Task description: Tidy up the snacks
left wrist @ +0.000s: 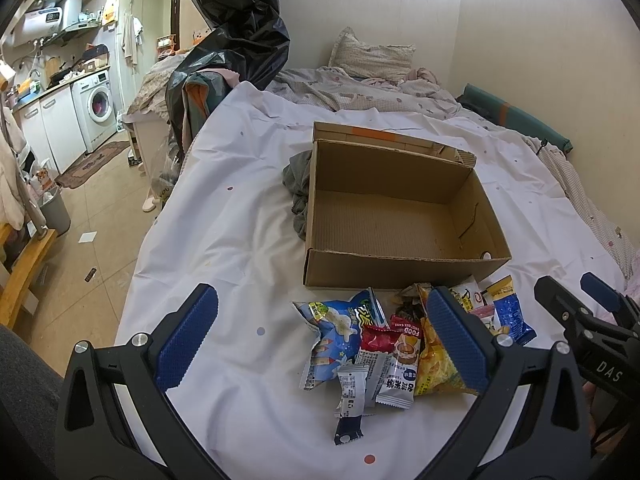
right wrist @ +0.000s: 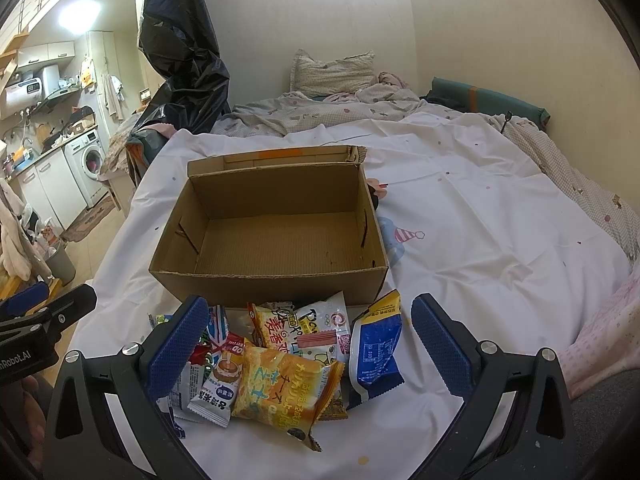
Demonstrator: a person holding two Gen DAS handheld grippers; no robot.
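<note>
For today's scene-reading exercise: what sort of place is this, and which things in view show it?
Most likely a small studio flat: a bed with a pillow shares the room with a kitchen corner holding a washing machine.

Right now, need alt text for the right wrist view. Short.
An open right gripper hovers over a pile of snack packets on a white bedsheet, just in front of an empty cardboard box. The left gripper shows at the left edge; a pillow and a kitchen corner lie behind.
</note>
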